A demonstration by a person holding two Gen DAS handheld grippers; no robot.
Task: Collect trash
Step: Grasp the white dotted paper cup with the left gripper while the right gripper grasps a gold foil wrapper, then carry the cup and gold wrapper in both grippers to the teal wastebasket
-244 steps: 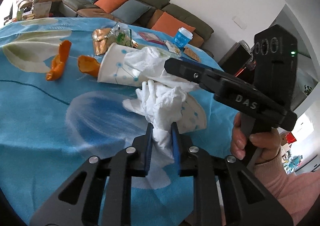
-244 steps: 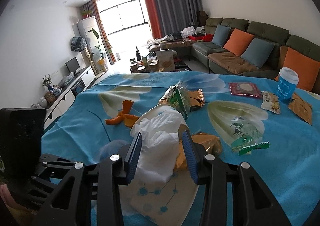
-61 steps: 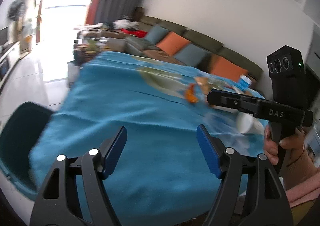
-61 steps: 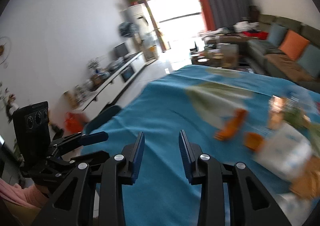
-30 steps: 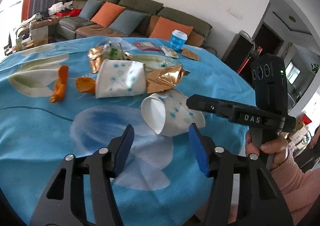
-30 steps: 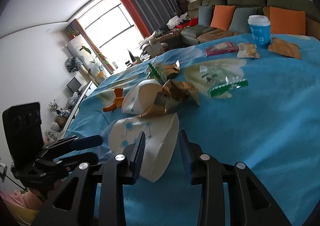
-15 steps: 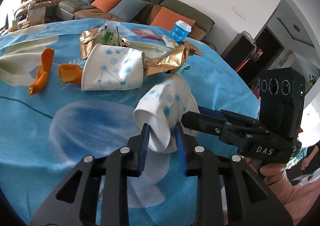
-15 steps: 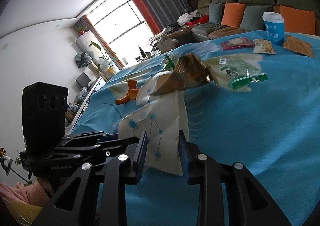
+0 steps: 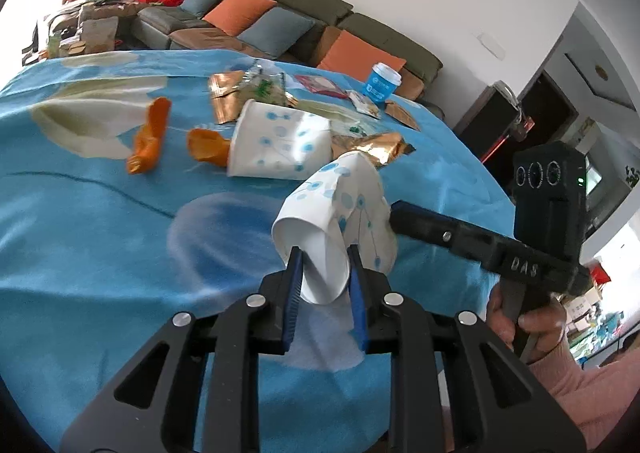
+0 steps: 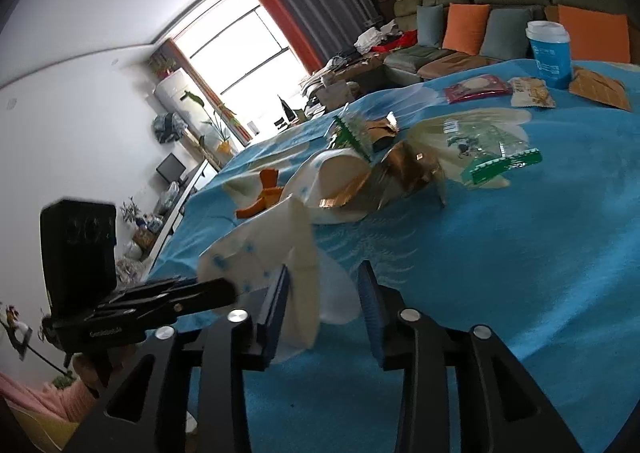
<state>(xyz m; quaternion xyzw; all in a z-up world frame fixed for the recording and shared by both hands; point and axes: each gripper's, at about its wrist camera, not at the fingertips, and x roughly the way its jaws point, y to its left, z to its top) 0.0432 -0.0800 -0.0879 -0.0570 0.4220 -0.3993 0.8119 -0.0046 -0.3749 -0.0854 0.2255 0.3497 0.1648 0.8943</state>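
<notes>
Left gripper (image 9: 324,277) is clamping the rim of a white paper cup (image 9: 332,225) with blue dots, squashing it flat at center of the left wrist view; cup is lifted off the blue tablecloth (image 9: 100,245). Right gripper (image 10: 324,305) is sitting at lower center of the right wrist view with the same cup (image 10: 280,249) between its blue pads; its left pad is touching the cup, right pad is standing apart from it, so the jaws are parted, not squeezing. In the left wrist view the right gripper (image 9: 404,213) is coming in from the right edge, tip against the cup's side.

A second dotted cup (image 9: 280,145) is lying on its side above center, orange peels (image 9: 150,137) to its left, a gold foil wrapper (image 9: 372,147) just right of it. A blue lidded cup (image 9: 380,83) is standing near the far table edge, upper right. A green-and-clear wrapper (image 10: 492,153) is lying at right center of the right wrist view.
</notes>
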